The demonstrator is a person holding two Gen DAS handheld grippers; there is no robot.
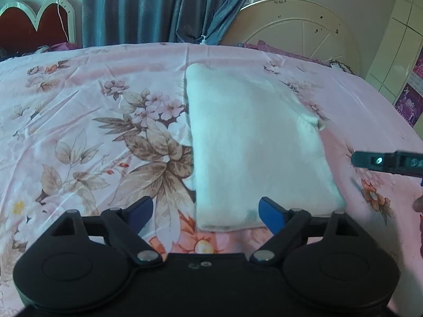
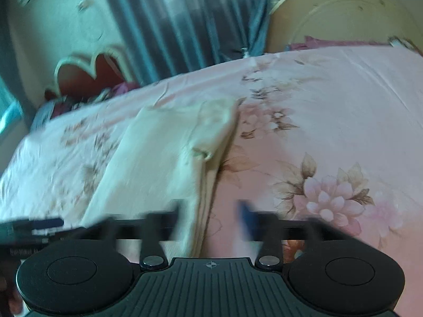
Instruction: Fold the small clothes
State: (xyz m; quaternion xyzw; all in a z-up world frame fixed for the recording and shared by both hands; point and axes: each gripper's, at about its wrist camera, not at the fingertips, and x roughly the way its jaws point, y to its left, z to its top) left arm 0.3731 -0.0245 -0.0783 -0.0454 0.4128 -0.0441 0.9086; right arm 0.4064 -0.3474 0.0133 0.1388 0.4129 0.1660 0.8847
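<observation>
A cream-white small garment [image 1: 253, 137] lies folded into a long rectangle on the pink floral bedsheet [image 1: 92, 111]. My left gripper [image 1: 206, 211] is open and empty, its blue fingertips [image 1: 269, 212] straddling the garment's near edge. My right gripper [image 2: 211, 216] is open and empty, hovering at the garment's [image 2: 158, 163] near right edge; this view is motion-blurred. The right gripper's finger also shows at the right of the left wrist view [image 1: 388, 162], apart from the cloth.
Blue curtains [image 1: 164, 8] hang behind the bed. A red heart-shaped headboard [image 1: 34, 23] stands at the far left, a cream round headboard [image 1: 298, 26] at the far right. Purple bedding [image 1: 267, 47] lies along the far edge.
</observation>
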